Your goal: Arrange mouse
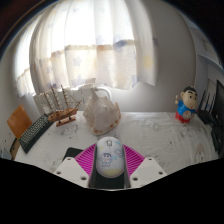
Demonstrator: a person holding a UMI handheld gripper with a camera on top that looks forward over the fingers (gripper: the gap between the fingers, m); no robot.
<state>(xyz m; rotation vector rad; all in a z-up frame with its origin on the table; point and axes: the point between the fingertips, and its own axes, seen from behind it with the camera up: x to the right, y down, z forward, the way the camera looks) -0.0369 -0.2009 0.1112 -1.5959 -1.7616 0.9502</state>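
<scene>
The gripper (108, 170) has its fingers closed snugly on the mouse (108, 160), carrying it above the table (150, 135) toward the glass jug (97, 108), so the carry looks underway and next comes setting it down squarely.

Smooth glossy plastic mouse (108, 158); pale cloth curtains (90, 45).
</scene>
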